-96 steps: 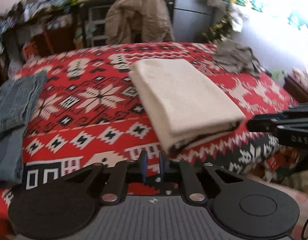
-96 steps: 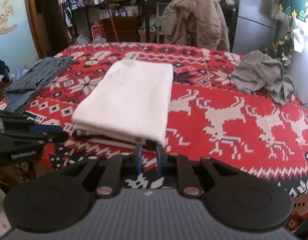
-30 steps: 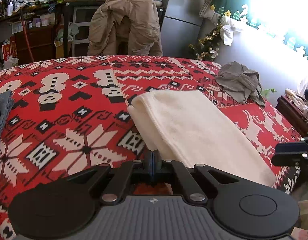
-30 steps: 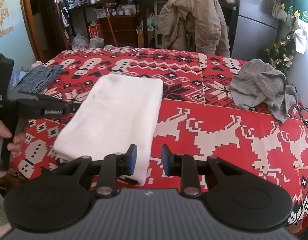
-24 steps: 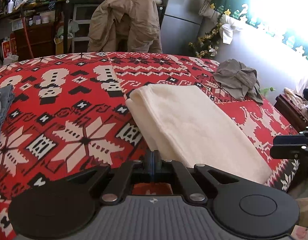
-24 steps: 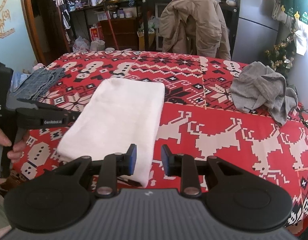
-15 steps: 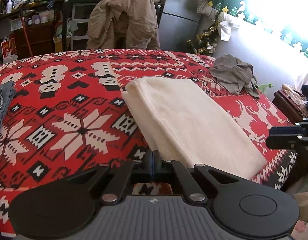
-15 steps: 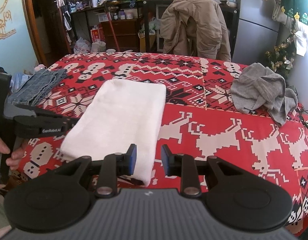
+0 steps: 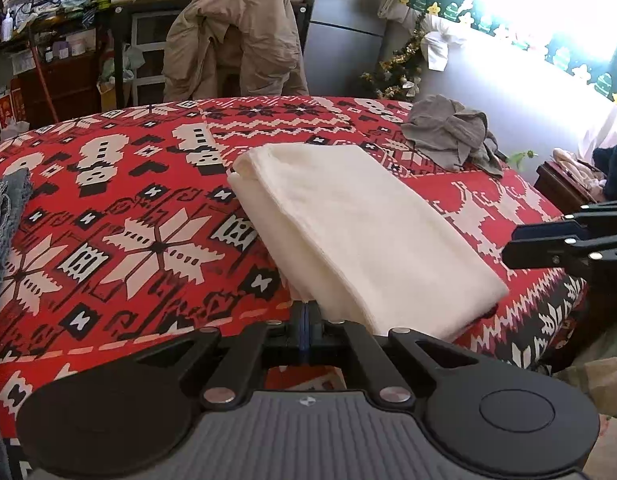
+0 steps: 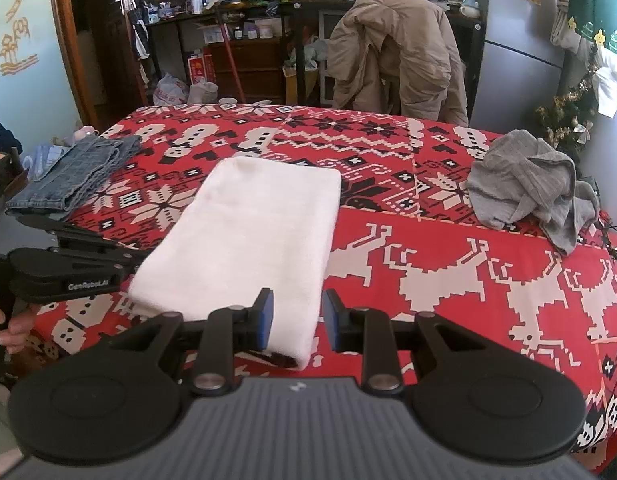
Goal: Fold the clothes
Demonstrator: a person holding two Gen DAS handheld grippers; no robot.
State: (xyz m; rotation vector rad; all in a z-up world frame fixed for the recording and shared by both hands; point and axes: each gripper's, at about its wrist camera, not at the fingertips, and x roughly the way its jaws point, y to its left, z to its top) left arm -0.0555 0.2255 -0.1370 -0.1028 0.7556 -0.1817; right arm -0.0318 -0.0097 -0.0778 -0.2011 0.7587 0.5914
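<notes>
My left tongs [image 9: 305,322], earlier open, are now pinched on the near edge of the folded cream garment [image 9: 360,232] on the red-patterned desk [image 9: 120,216]; my right tongs [image 10: 296,322] gape empty at its near corner and, I judge, must grip next.

- cream towel [image 10: 252,236]: soft matt cloth, fine nap
- red patterned cover [image 10: 448,276]: woven cloth, matt
- right hand-held gripper [image 10: 296,322]: matt black plastic, blue pads
- jeans [image 10: 72,172]: rough denim

The jeans [image 9: 4,216] are cut off by the left edge; the left tool [image 9: 305,322] hides the white cloth's [image 9: 360,232] near corner.
</notes>
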